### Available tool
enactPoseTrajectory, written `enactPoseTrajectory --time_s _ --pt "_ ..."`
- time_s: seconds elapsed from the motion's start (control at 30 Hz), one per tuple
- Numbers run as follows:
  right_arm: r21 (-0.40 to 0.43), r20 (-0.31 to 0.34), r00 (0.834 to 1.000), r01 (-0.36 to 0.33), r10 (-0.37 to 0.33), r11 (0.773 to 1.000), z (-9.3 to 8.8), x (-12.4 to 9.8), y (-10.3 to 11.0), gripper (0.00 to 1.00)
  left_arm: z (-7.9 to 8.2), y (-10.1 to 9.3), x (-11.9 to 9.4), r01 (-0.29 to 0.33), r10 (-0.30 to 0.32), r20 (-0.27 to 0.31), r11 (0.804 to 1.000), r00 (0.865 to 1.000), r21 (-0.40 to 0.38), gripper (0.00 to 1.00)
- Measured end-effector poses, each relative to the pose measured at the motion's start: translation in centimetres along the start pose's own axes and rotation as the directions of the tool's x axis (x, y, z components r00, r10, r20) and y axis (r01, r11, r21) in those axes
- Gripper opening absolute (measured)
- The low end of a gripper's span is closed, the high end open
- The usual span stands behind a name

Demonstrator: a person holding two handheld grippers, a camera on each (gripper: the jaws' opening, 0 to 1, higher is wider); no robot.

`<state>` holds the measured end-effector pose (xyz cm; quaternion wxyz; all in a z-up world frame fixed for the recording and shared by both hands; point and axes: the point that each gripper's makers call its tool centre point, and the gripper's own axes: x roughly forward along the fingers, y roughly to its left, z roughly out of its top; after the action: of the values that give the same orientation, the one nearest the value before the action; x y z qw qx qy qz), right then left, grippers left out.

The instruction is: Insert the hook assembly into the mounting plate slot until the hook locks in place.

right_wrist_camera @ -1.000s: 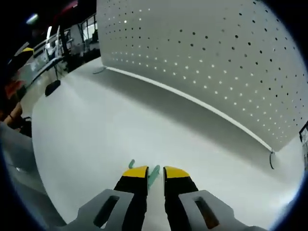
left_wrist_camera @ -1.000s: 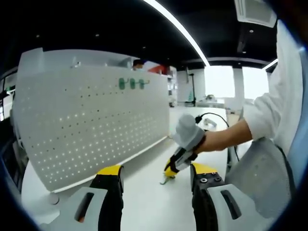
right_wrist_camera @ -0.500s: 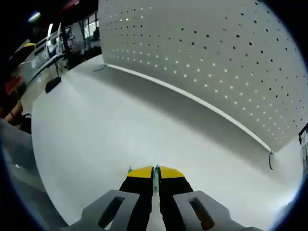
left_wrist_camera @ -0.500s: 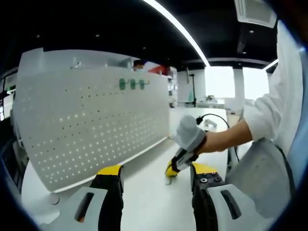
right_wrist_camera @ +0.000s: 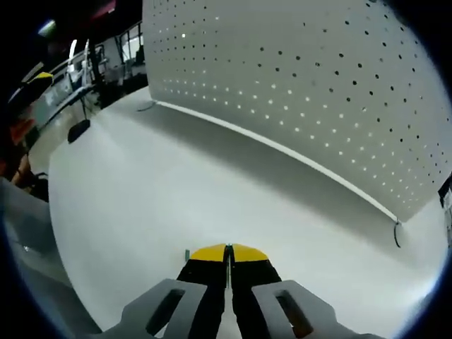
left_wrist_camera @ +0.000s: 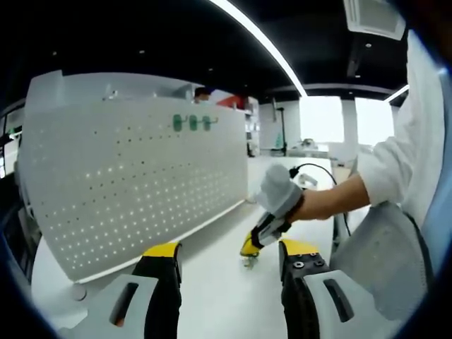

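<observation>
A white pegboard mounting plate [left_wrist_camera: 134, 176] stands upright on the white table [left_wrist_camera: 219, 296], with three green hooks [left_wrist_camera: 192, 123] hanging near its top edge. My left gripper [left_wrist_camera: 232, 251] is open and holds nothing, low in front of the board. In the left gripper view a gloved hand [left_wrist_camera: 279, 194] holds my right gripper [left_wrist_camera: 251, 245] just above the table, a small hook piece [left_wrist_camera: 247, 263] at its tip. In the right gripper view my right gripper [right_wrist_camera: 227, 252] is shut on the green hook [right_wrist_camera: 187, 253]; just a sliver of it shows. The pegboard [right_wrist_camera: 296, 85] rises beyond it.
A black cable [left_wrist_camera: 314, 169] lies on the table behind the gloved hand. The person's white sleeve [left_wrist_camera: 395, 162] and a grey chair back [left_wrist_camera: 385, 247] stand at the right. A round foot [left_wrist_camera: 78, 291] sits at the board's base. A dark object [right_wrist_camera: 78, 129] lies far left.
My right gripper has shut on the green hook that lay between its jaws on the table, and it has risen slightly. My left gripper has stayed open and still.
</observation>
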<state>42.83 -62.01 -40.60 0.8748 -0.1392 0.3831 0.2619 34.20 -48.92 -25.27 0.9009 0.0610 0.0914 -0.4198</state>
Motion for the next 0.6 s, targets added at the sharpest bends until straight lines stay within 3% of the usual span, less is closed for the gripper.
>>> enactPoseTrajectory --time_s 0.43,0.6 --pt "0.030 0.090 0.995 -0.034 0.032 0.999 2.5 -1.1 1.0 0.00 0.0 0.1 0.0 -0.003 0.003 0.001 1.000 1.000 -0.004 0.56" --pt "0.023 0.161 0.986 -0.048 0.043 0.999 4.7 -2.3 1.8 0.00 -0.1 0.2 0.1 -0.003 0.003 -0.004 1.000 1.000 -0.008 0.55"
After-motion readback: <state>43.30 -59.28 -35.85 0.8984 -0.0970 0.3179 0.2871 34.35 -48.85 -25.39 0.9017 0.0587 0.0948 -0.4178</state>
